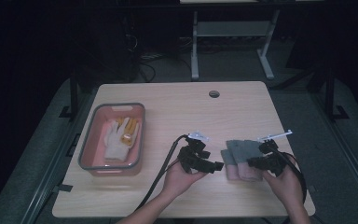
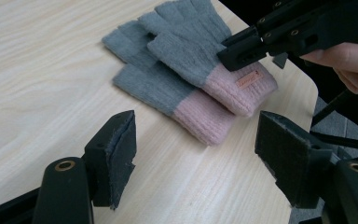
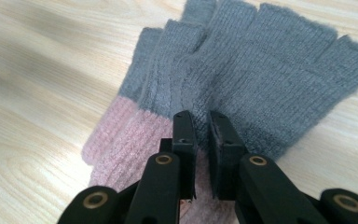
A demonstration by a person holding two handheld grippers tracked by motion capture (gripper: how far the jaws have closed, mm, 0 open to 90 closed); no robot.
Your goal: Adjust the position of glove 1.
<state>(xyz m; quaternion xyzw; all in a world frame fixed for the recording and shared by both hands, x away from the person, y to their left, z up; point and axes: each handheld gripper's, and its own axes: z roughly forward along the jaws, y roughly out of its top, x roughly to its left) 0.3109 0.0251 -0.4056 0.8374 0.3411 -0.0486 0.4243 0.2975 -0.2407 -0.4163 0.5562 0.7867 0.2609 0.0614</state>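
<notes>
The table (image 1: 177, 107) carried a pink bin (image 1: 87, 154) near its left edge, white gloves (image 1: 119, 137) inside. Grey-pink gloves (image 3: 242, 79) lay near the right front corner. The right gripper (image 3: 201, 123), jaws nearly together, stood over their cuffs, holding nothing; the left gripper (image 2: 193, 154) stood wide apart, empty.

Two grey fingerless gloves (image 1: 239, 157) with pink cuffs, stacked overlapping, flat on table (image 1: 177, 112) near front right edge.
</notes>
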